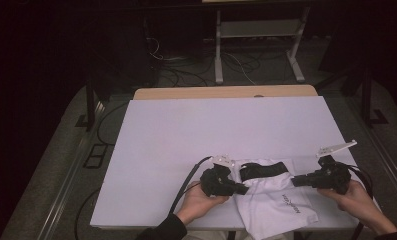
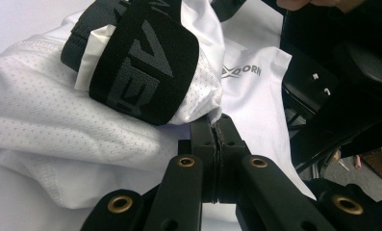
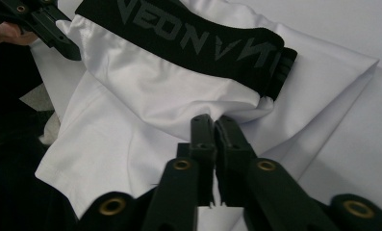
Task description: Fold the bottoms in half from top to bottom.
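Note:
A white garment (image 1: 278, 202) with a black lettered waistband (image 1: 258, 170) lies crumpled at the near edge of the white table top (image 1: 211, 130). My left gripper (image 1: 243, 190) reaches in from the garment's left side, jaws together and pinching white mesh fabric (image 2: 131, 139) just under the waistband (image 2: 145, 62). From the right comes my right gripper (image 1: 293, 181). Its jaws (image 3: 212, 120) stand almost together with a thin slit between them, and the white cloth (image 3: 155, 101) puckers into their tips below the waistband (image 3: 193, 33). A hand holds each gripper.
Part of the garment hangs over the table's near edge. A cable (image 1: 188, 177) trails from the left gripper across the table. Behind the table, a wooden edge (image 1: 226, 92), a metal stand (image 1: 258, 40) and floor cables (image 1: 186, 65) sit in the dark.

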### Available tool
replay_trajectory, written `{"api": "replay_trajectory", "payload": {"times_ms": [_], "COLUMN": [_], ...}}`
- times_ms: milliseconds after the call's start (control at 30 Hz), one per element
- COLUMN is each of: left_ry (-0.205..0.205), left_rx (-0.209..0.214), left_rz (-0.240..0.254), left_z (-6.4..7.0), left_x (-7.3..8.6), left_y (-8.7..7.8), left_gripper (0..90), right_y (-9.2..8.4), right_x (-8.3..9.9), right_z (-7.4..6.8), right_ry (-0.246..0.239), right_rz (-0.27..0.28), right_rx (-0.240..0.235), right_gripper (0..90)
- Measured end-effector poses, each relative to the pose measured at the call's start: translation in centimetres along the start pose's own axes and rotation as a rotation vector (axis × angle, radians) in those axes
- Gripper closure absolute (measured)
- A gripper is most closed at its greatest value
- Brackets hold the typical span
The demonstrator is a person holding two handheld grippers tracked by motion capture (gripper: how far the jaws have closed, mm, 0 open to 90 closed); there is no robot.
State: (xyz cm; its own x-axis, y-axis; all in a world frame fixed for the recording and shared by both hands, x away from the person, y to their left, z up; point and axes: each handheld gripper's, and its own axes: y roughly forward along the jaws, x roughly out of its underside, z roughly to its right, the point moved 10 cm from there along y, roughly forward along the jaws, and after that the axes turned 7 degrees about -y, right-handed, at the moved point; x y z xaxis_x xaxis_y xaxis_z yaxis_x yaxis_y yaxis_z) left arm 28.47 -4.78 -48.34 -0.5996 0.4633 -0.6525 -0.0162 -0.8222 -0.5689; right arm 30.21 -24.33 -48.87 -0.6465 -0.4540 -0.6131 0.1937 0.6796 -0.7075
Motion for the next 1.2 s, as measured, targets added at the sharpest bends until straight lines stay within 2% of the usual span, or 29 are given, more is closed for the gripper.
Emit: {"api": "replay_trajectory", "payload": {"times_ms": [67, 300, 533, 733, 1000, 1200], "left_ry": [0.0, 0.008, 0.013, 0.019, 0.027, 0.026], "left_rx": [0.002, 0.001, 0.003, 0.007, 0.017, 0.02], "left_rz": [-0.005, -0.024, -0.031, -0.048, -0.073, -0.072], "left_z": [0.0, 0.0, 0.1, 0.0, 0.1, 0.1], "left_x": [0.1, 0.3, 0.4, 0.7, 1.0, 1.0], "left_y": [0.1, 0.3, 0.4, 0.5, 0.8, 0.8], "left_gripper": [88.3, 88.3, 88.3, 88.3, 88.3, 88.3], "right_y": [-0.1, -0.4, -0.8, -0.2, 1.4, 2.1], "right_x": [0.0, -0.5, -2.2, -3.4, -3.7, -3.7], "right_z": [-0.1, 0.2, 0.7, 1.8, 3.7, 4.0], "right_ry": [0.005, 0.004, 0.011, 0.05, 0.137, 0.154], "right_rz": [-0.005, -0.006, 0.022, 0.023, -0.011, -0.026], "right_rx": [-0.007, 0.013, 0.026, 0.022, -0.008, -0.045], "right_gripper": [74.8, 59.1, 44.9, 35.5, 33.8, 34.9]}}
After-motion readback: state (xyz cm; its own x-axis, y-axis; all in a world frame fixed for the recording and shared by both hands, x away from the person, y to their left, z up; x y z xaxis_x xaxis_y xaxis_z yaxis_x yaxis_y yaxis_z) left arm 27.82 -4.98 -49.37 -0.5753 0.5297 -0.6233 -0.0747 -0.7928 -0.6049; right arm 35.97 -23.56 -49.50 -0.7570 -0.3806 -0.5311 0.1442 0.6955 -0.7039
